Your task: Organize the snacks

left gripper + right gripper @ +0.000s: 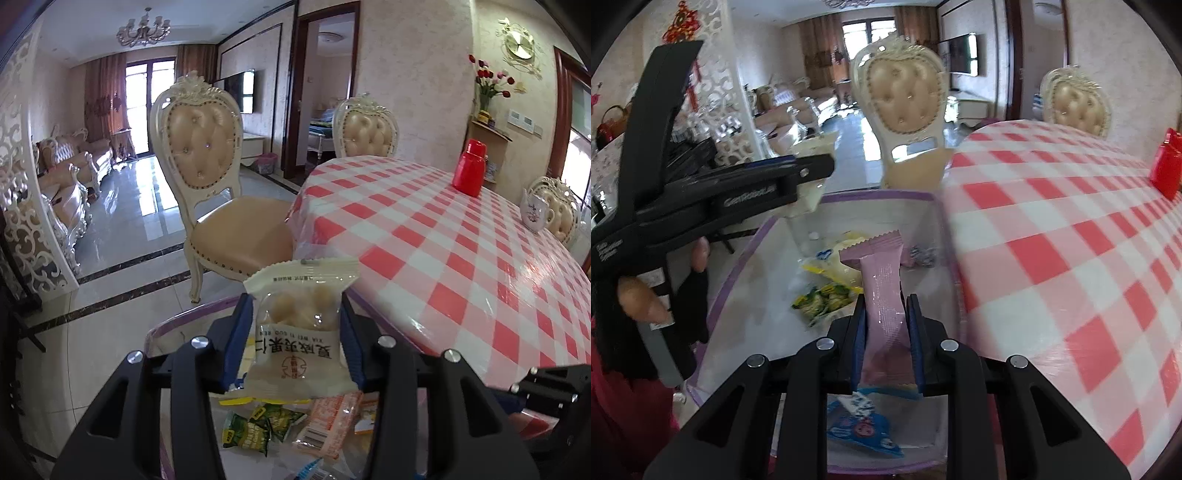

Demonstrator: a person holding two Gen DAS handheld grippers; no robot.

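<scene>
My left gripper (295,306) is shut on a cream nut snack packet (300,277), held upright above a clear bin with a purple rim (192,314). The right wrist view shows that gripper (812,177) at the left, in a person's hand, with the cream packet (809,199) at its tip. My right gripper (886,301) is shut on a narrow pink packet (881,258) over the same bin (879,195). Loose in the bin lie green packets (823,299), a blue packet (860,424) and an orange packet (328,424).
A table with a red-and-white checked cloth (443,240) stands right beside the bin. On it are a red flask (469,170) and a white teapot (535,212). A cream padded chair (210,184) stands beyond the bin on the tiled floor.
</scene>
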